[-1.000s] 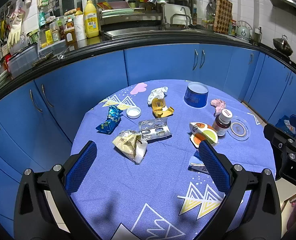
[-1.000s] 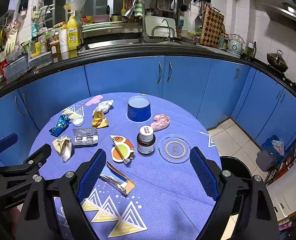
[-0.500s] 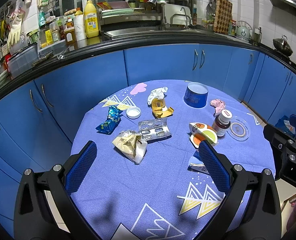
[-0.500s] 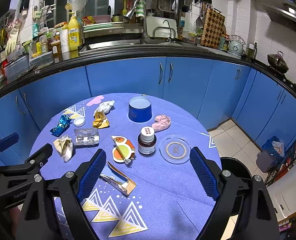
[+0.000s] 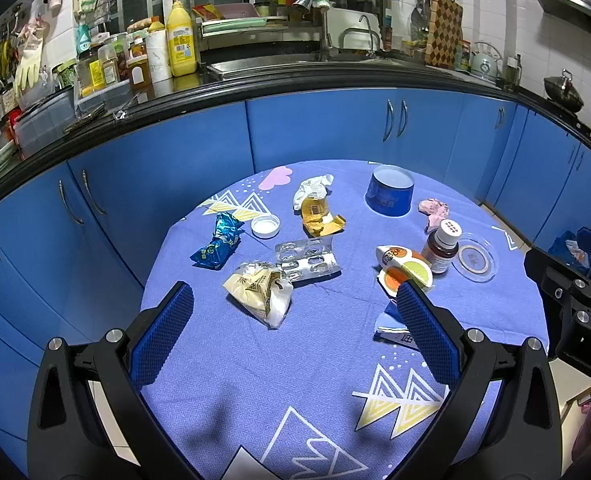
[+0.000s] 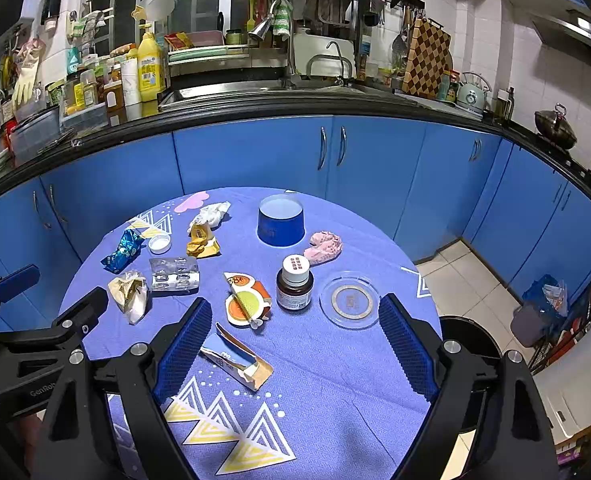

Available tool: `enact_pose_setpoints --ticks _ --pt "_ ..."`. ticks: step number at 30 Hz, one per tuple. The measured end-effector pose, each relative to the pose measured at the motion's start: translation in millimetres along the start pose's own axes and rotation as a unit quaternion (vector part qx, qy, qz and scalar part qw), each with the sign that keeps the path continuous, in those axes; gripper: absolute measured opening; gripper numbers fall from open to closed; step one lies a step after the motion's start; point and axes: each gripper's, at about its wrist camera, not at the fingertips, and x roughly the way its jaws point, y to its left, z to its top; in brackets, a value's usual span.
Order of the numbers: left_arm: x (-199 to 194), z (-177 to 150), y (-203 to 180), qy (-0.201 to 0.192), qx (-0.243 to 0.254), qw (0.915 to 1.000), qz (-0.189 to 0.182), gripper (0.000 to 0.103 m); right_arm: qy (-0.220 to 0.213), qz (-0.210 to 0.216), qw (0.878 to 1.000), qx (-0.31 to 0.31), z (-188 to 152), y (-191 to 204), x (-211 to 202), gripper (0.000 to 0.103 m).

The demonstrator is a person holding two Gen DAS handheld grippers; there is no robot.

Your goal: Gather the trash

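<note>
Hovering above the round table (image 5: pixel 223 380) with its blue patterned cloth, you hold both tongs spread wide and empty. Blue cabinets (image 6: pixel 251 152) curve across the upper half of each frame, with a crowded counter and sink above them, and a dark bin (image 6: pixel 469 334) shows at the right edge of the right view, just past the table rim.

The trash lies scattered across the middle of both frames, all of it forward of the tongs. The left tongs (image 5: pixel 293 334) point at the cream crumpled wrapper (image 5: pixel 261 290), which sits just above the gap between the fingers in the lower middle of the left view, its long axis slanting from upper left to lower right. The right tongs (image 6: pixel 295 344) have the torn blue-and-white carton (image 6: pixel 237 356) lying close to the left finger, also slanting down to the right. Each piece looks nearest to its own side, so a short forward reach should do.

Further up the frame sit the upturned blue cup (image 6: pixel 281 220), brown bottle (image 6: pixel 294 284), clear lid (image 6: pixel 349 300), blister pack (image 5: pixel 307 258), blue foil wrapper (image 5: pixel 217 242) and small white cap (image 5: pixel 265 226).
</note>
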Motion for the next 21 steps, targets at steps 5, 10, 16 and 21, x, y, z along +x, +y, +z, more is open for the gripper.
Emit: enact_pose_setpoints --ticks 5,10,16,21 --pt "0.0 0.0 0.1 0.0 0.0 1.0 0.0 0.1 0.0 0.0 1.0 0.0 0.3 1.5 0.0 0.083" --pt "0.0 0.0 0.0 0.0 -0.001 1.0 0.0 0.1 0.0 0.0 1.0 0.0 0.6 2.4 -0.4 0.083" --pt "0.1 -0.1 0.0 0.0 0.0 1.0 0.0 0.1 0.0 0.0 1.0 0.0 -0.2 1.8 0.0 0.083" --pt "0.1 -0.1 0.3 0.0 -0.001 1.0 -0.001 0.1 -0.001 0.0 1.0 0.0 -0.1 2.2 -0.2 0.083"
